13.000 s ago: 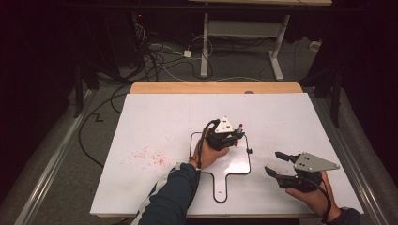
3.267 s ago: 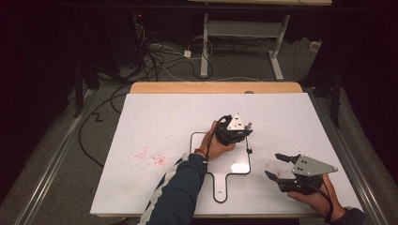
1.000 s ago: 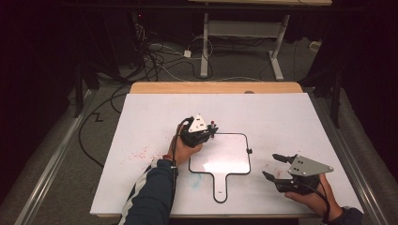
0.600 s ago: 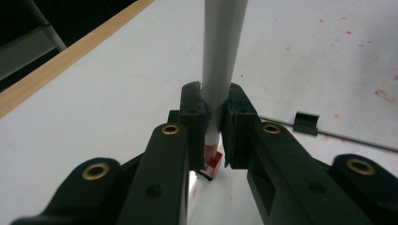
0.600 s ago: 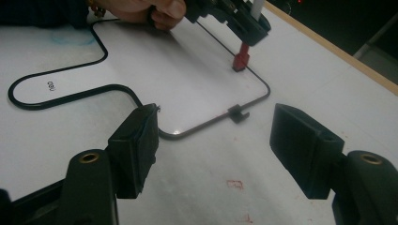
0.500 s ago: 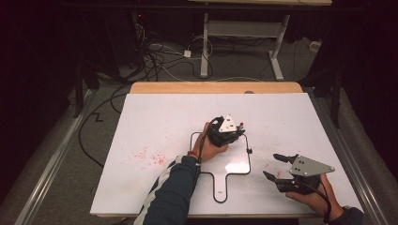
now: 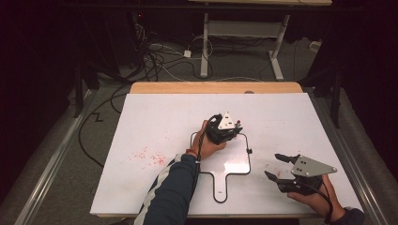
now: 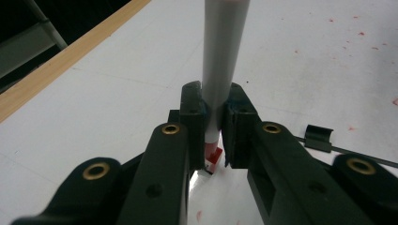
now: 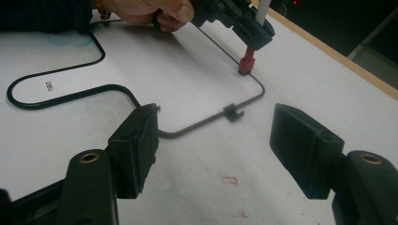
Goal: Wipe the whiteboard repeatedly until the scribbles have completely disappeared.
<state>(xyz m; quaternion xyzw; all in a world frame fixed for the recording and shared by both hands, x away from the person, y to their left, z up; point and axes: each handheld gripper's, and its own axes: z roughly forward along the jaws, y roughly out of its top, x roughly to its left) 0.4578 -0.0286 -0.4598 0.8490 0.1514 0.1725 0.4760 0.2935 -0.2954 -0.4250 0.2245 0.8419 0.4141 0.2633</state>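
One second on, left gripper (image 7: 233,132) with marker (image 8: 220,61) sits farther right.

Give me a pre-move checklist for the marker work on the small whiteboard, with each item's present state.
1. Left gripper clamped on the marker: ok.
2. Marker upright, red tip down at the whiteboard near its far right corner: ok.
3. Tip actually touching the surface: cannot tell.
4. Right gripper open and apart from the board: ok.
5. Board's black edge clip clear of the tip: ok.
6. Board surface clean of red marks: not ok, faint smears show in the right gripper view.
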